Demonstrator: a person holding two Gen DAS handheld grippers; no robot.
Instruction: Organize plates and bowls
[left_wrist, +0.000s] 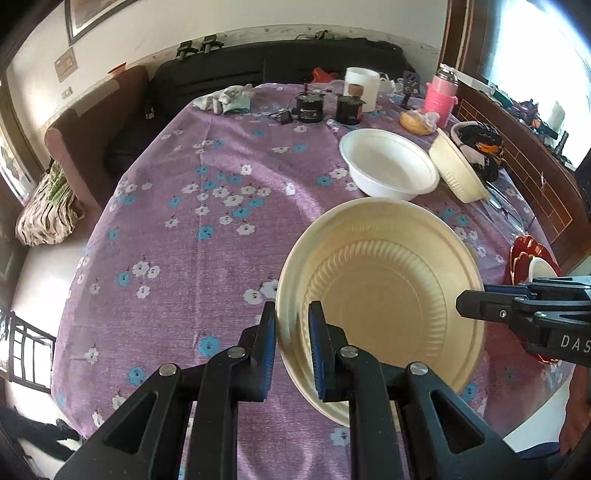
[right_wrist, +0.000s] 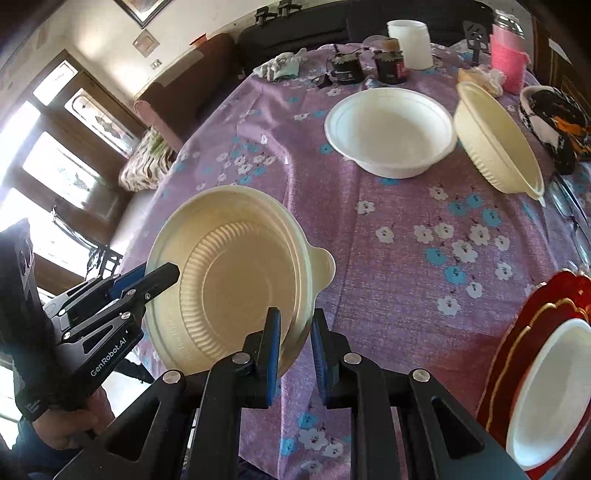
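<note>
- Above the near part of the bench (left_wrist: 192, 258), a cream ribbed bowl (left_wrist: 384, 295) lifted and tilted, gripped from two sides.
- Left claw (left_wrist: 293, 343) nearly together, clamped on the bowl's near-left rim: one blue pad outside the wall, the other inside.
- Right claw (right_wrist: 295, 350) nearly together too, clamped on the opposite rim, close to the bowl's small rounded tab (right_wrist: 325, 264); wall of the bowl pinched between the blue pads.
- In the left wrist view, right claw entering from the right edge, tips over the bowl's far-right rim; contact there hidden by the black fingers.
- In the right wrist view, left claw reaching in from the lower left, a hand (right_wrist: 79, 424) partly visible under its body.
- Both claws pointing steeply downward toward the purple flowered cloth (right_wrist: 406, 229).
- Farther back on the bench, a white bowl (left_wrist: 389, 162) upright on the cloth.
- Just beside it to the right, a second cream bowl (left_wrist: 456, 171) tipped on its side, rim touching or almost touching the white one; cannot tell which.
- At the right edge, a red plate (right_wrist: 517, 332) with a gold line, a white dish (right_wrist: 554, 387) resting on it.
- Along the far edge: dark jars (left_wrist: 310, 107), a white cup (left_wrist: 362, 88), a pink bottle (left_wrist: 439, 98), crumpled cloths (left_wrist: 225, 98).
</note>
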